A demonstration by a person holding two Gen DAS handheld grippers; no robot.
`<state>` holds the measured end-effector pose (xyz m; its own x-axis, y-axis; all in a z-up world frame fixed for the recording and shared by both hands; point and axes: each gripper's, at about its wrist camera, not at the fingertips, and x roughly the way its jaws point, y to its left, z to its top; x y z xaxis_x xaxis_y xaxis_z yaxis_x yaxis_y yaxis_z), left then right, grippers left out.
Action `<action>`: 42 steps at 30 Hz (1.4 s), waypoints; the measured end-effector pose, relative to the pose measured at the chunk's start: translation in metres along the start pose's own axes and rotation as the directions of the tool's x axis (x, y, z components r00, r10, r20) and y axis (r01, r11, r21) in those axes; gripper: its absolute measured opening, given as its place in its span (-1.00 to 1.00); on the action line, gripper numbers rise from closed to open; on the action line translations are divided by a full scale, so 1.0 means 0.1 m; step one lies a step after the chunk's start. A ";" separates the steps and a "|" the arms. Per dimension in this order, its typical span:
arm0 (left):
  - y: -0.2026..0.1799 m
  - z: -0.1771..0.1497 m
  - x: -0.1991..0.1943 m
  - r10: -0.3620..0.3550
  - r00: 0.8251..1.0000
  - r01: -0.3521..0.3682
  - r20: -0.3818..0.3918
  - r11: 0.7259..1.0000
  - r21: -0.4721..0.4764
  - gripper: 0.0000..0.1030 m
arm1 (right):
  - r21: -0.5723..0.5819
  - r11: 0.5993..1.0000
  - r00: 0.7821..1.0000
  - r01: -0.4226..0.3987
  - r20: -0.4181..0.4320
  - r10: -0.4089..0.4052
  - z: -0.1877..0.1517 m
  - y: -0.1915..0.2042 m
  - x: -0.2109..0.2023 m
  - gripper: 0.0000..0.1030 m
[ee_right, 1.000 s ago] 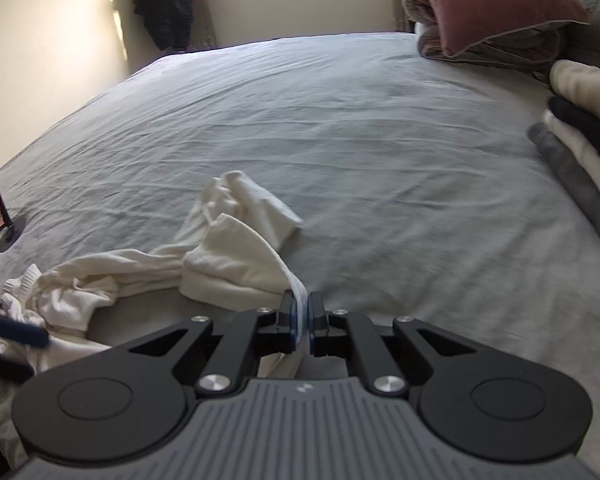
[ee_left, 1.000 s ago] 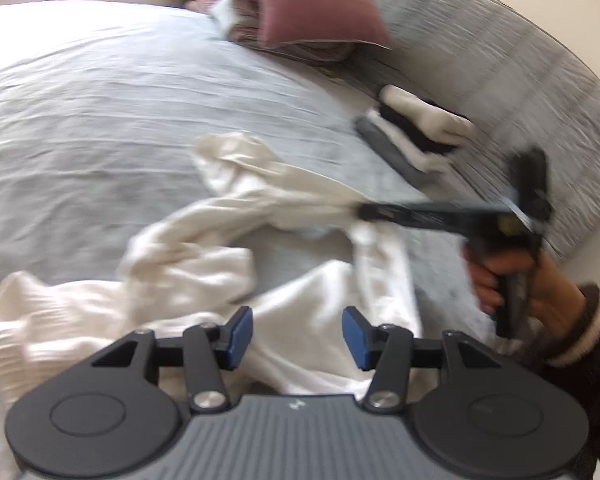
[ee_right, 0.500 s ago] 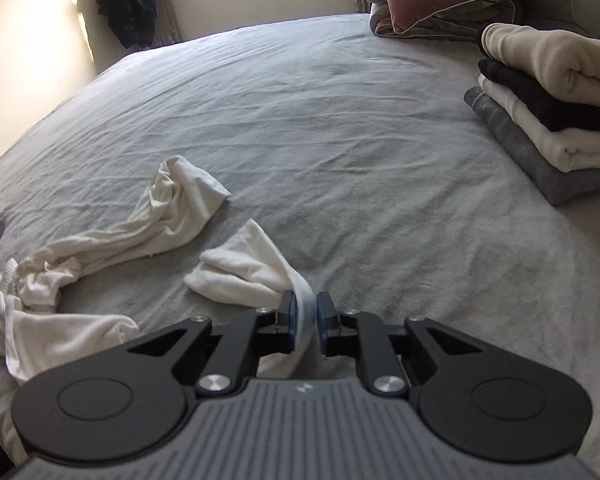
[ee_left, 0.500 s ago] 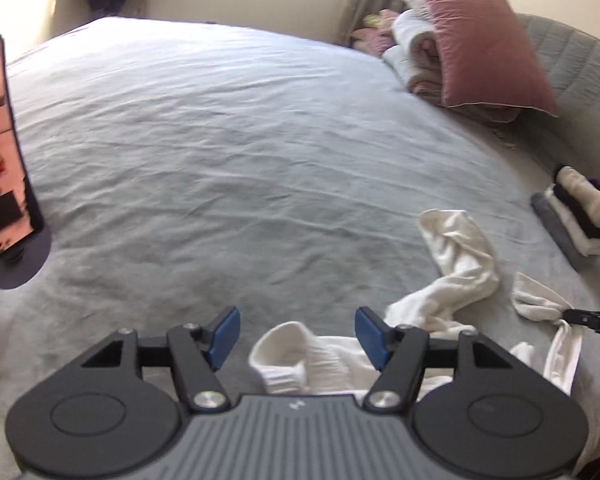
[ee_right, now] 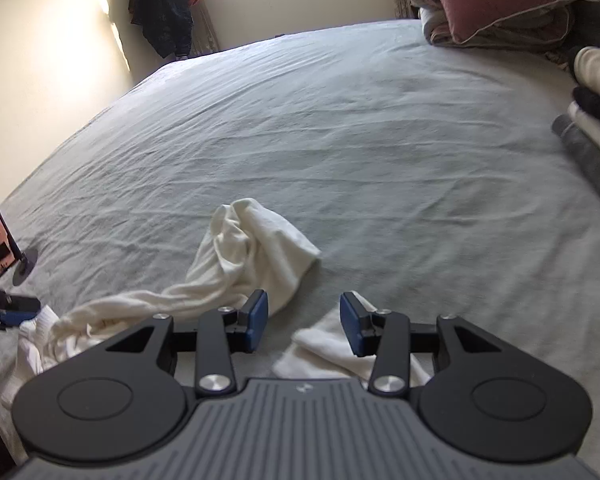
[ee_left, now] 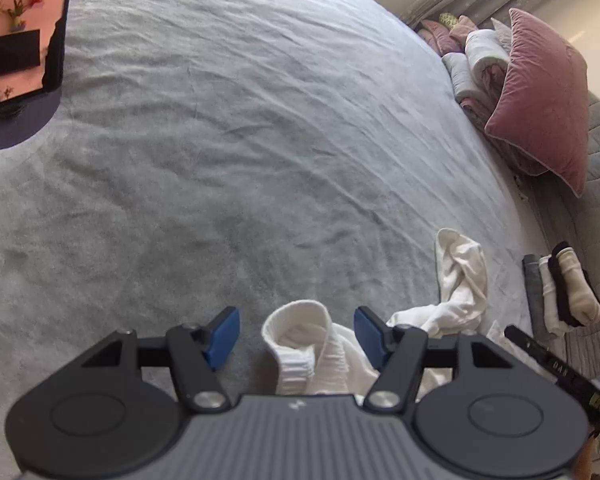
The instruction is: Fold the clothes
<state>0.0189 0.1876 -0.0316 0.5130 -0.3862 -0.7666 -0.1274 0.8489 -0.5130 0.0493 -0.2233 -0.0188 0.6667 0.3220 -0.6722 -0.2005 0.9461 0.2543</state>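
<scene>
On grey bed [ee_right: 380, 128] — white garment [ee_right: 256, 248], both grippers [ee_left: 296, 332] [ee_right: 304, 320] spread; right jaws opening, nothing pinched, no legible writing.

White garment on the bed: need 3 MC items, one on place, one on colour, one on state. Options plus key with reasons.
1. Where does the white garment's ribbed cuff lie?
A. Between the left gripper's jaws
B. On the pink pillow
C. On the folded stack

2. What colour is the bed sheet?
A. Red
B. Grey
C. Black

3. What state is the right gripper in?
A. Clamped on the garment
B. Jaws apart, pressing nothing
C. Out of view

Key: 1 A, the left wrist view shows the cuff in the gap between the blue pads. 2 B, both views show grey cloth. 3 B, the jaws are opening, with white cloth lying below the gap, unpinched; the pink pillow and folded stack sit well apart.
</scene>
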 end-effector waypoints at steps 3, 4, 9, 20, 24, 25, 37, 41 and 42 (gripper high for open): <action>-0.05 0.00 0.06 0.010 1.000 -0.010 -0.001 1.000 0.017 0.20 | 0.008 1.000 1.000 0.006 -0.006 -0.006 0.04 0.05 0.17 -0.14; -0.06 0.00 0.07 0.013 1.000 -0.013 0.000 1.000 0.022 0.17 | 0.010 1.000 1.000 0.010 -0.008 -0.010 0.05 0.07 0.22 -0.14; -0.16 0.00 0.15 0.072 0.997 -0.073 0.018 0.994 0.085 -0.47 | 0.003 1.000 1.000 0.013 0.003 -0.013 0.04 0.16 0.42 -0.75; -0.46 -0.02 0.10 0.132 0.978 -0.168 0.162 0.958 0.231 -0.89 | -0.012 0.996 0.981 0.086 0.173 -0.083 0.12 0.14 0.08 -0.93; -0.64 0.02 0.08 0.147 0.956 -0.222 0.255 0.929 0.295 -0.90 | -0.013 0.991 0.961 0.134 0.244 -0.127 0.15 0.12 -0.07 -0.93; -0.67 0.04 0.07 0.149 0.950 -0.233 0.275 0.924 0.302 -0.90 | -0.012 0.989 0.956 0.146 0.260 -0.138 0.16 0.12 -0.11 -0.93; -0.71 0.24 -0.10 0.116 0.918 -0.224 0.380 0.941 0.253 -0.90 | 0.015 0.963 0.903 0.270 0.342 -0.258 0.19 -0.14 -0.47 -0.93; -0.57 0.20 -0.12 0.141 0.925 -0.234 0.352 0.944 0.235 -0.91 | 0.022 0.953 0.904 0.302 0.312 -0.294 0.12 -0.29 -0.52 -0.93; -0.53 0.19 -0.12 0.149 0.926 -0.239 0.346 0.943 0.233 -0.91 | 0.021 0.950 0.905 0.311 0.300 -0.302 0.10 -0.33 -0.52 -0.93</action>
<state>0.0358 0.1537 0.0121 0.7496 -0.1062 -0.6533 -0.0450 0.9766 -0.2103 0.0281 -0.2715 0.0146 0.8793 -0.0052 -0.4762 0.0318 0.9983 0.0478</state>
